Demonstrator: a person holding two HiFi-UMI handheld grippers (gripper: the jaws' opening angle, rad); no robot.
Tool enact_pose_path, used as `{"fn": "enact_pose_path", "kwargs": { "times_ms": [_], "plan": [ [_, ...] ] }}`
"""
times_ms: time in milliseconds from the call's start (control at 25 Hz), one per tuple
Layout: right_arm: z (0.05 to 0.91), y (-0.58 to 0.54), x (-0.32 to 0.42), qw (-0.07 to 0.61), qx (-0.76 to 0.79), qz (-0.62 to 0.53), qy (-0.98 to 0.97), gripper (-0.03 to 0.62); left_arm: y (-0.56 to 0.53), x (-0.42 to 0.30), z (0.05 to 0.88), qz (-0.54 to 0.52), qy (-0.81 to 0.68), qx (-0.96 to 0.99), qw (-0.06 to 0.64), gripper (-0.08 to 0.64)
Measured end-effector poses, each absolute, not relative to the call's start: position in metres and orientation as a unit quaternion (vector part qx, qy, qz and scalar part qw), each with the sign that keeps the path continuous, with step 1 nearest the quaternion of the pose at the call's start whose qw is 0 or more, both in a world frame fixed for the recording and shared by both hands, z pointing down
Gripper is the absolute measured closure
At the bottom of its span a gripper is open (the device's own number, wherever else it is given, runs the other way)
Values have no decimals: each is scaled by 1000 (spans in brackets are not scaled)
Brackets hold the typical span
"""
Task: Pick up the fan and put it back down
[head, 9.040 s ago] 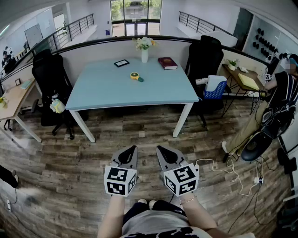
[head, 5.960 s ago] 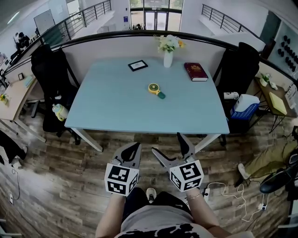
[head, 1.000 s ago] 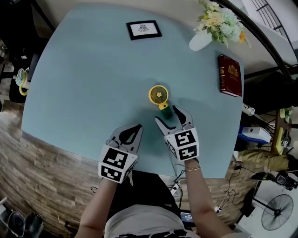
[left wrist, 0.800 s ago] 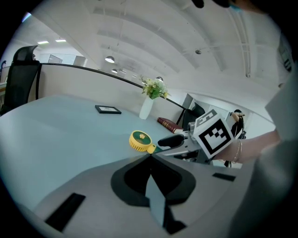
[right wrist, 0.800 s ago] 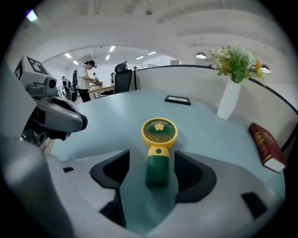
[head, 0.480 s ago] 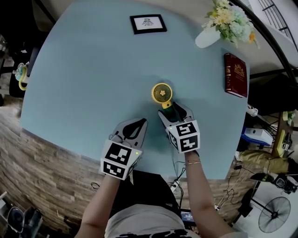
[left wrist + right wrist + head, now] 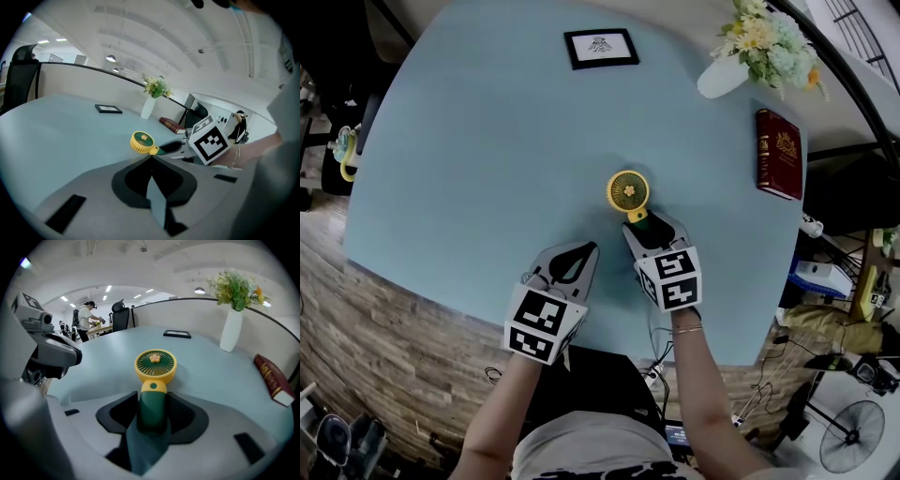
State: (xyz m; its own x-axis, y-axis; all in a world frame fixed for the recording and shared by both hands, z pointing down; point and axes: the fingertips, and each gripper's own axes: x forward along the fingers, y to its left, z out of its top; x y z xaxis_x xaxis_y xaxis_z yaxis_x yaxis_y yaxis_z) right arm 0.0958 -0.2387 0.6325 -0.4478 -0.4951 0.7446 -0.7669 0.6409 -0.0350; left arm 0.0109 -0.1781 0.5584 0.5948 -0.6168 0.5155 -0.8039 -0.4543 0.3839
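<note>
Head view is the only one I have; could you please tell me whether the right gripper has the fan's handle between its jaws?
Observer: Yes. The right gripper view shows the green handle of the fan between the jaws of the right gripper. They have just been closing, and their pads meet both its sides.
Operator: Thank you. Is it lifted?
Observer: No. In the left gripper view it appears to lie on the table.
Operator: And the left gripper?
Observer: The left gripper has its jaws together, with nothing between them.
</note>
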Motion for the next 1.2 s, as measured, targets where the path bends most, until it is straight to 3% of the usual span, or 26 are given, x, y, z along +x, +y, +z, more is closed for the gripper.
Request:
{"fn": "enact_pose_path", "kwargs": {
  "times_ms": [1200],
  "plan": [
    [581,-228,81,292,429,175,-837,414,-172,-24,529,172,-427,843,278,549]
  ]
}}
